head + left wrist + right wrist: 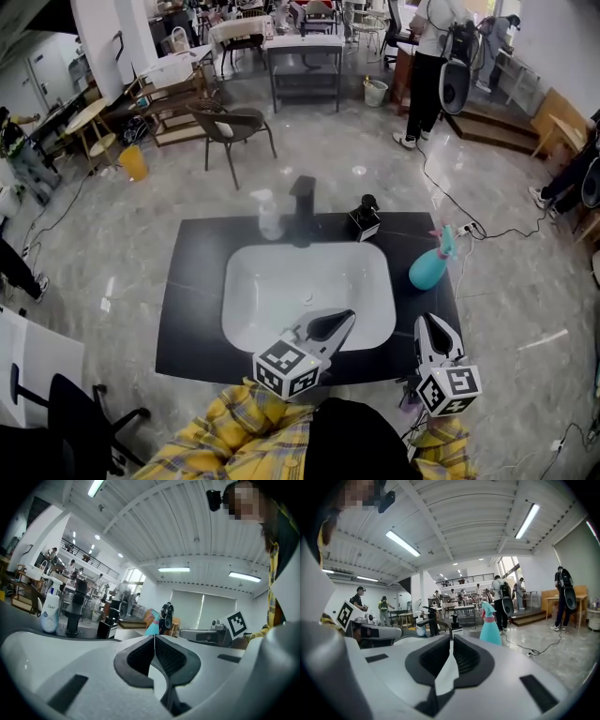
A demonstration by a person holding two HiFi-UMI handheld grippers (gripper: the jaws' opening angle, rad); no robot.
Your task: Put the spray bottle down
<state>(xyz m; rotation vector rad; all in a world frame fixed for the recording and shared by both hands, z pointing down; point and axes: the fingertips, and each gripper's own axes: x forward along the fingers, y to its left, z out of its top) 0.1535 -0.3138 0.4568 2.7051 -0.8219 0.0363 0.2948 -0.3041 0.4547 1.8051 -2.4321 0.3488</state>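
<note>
The black counter (192,281) lies in front of and below both tools, and the white basin (272,281) sunk into it sits straight ahead of the left gripper (347,317), whose tips reach over the basin's near rim. The right gripper (427,322) hangs over the counter's near right corner, beside the basin and not over it. In each gripper's own view the ribbed pads meet at the tips with nothing between them, so both tools are closed and empty. The spray bottle (431,265) stands upright on the counter, its long axis vertical, teal body down and pink collar and trigger head up. It is ahead of the right gripper and slightly to that gripper's right, apart from it and touching neither tool. From the left gripper it lies ahead and well off to the right, past the basin's right edge, so the right hand is plainly the nearer one. Judging by this, the bottle is already set down and released, and what remains for the right hand is probably only to draw straight back, away from the bottle. A swing to its right would be what could tip it. Beyond the basin, farther from both tools, stand the faucet (302,211), a soap bottle (269,216) and a small black dispenser (365,217).
</note>
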